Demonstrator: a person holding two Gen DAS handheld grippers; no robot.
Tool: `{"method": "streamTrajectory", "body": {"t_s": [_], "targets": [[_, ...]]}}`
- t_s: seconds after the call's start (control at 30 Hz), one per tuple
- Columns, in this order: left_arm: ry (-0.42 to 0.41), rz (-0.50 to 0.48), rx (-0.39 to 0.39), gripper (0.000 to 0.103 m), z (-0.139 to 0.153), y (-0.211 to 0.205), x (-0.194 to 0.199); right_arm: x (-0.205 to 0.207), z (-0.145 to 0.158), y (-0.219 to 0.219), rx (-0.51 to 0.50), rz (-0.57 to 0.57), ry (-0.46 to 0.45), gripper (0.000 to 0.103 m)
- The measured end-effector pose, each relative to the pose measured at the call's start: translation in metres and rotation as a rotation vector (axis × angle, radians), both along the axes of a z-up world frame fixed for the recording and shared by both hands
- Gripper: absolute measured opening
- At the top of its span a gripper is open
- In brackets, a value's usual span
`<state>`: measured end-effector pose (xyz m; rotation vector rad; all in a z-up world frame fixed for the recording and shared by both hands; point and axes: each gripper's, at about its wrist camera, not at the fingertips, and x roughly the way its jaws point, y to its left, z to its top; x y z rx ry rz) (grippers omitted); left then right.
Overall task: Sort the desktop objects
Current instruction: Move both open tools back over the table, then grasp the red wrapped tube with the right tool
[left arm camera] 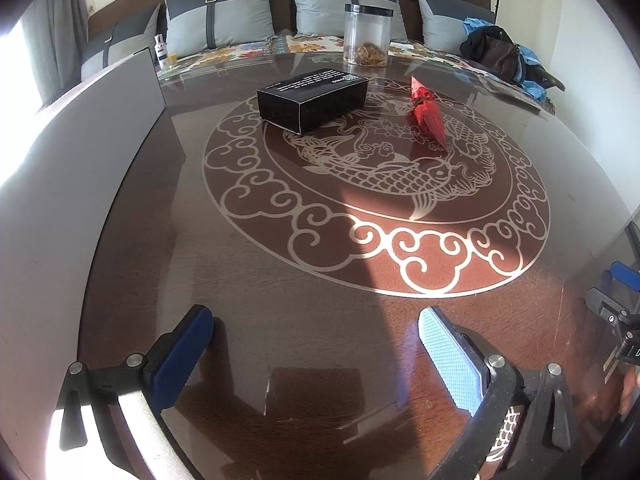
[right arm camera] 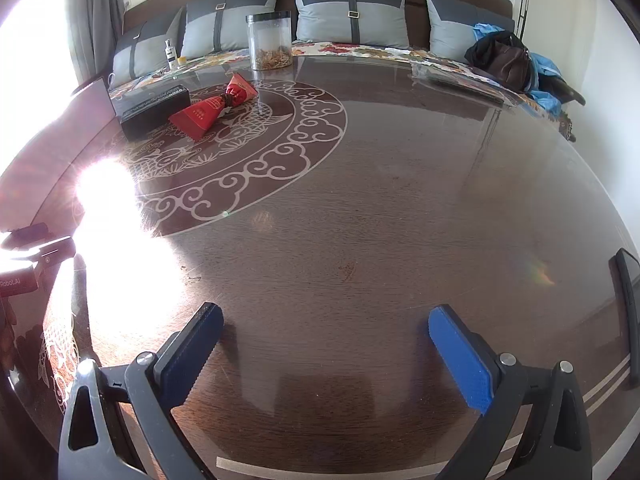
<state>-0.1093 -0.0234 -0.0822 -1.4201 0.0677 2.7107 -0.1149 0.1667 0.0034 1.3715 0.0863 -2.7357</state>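
Blue-padded jaws of left gripper (left arm camera: pixel 316 354) and right gripper (right arm camera: pixel 326 354) gape wide, empty.

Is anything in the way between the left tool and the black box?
No, nothing visible is. The left tool is open and empty, and only bare table with the fish pattern lies between it and the black box. The red packet sits off to the box's right.

Both cameras sit low by the near edge of the desk (left arm camera: pixel 280 280) and look across it to the sofa. The left one faces the fish pattern (left arm camera: pixel 376 168) head on, fairly close. The right one sits further right. Both see the black box (left arm camera: pixel 312 98), red packet (right arm camera: pixel 212 108) and jar (right arm camera: pixel 270 42)
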Motion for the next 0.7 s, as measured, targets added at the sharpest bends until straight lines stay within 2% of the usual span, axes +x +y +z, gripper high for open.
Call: {"method": "streamTrajectory", "body": {"t_s": [0.5,0.63,0.7], "targets": [[0.015,0.005,0.003,0.103,-0.001,-0.002,0.002,-0.001,0.001,0.001,0.001,0.003,-0.009,0.103],[0.015,0.005,0.003,0.103,-0.001,-0.002,0.002,-0.026,0.004,-0.010,-0.009,0.046,-0.075,0.103],[0.015,0.004,0.003,0.103,-0.001,-0.002,0.002,-0.048,0.009,-0.024,-0.062,0.071,-0.090,0.103]]}}
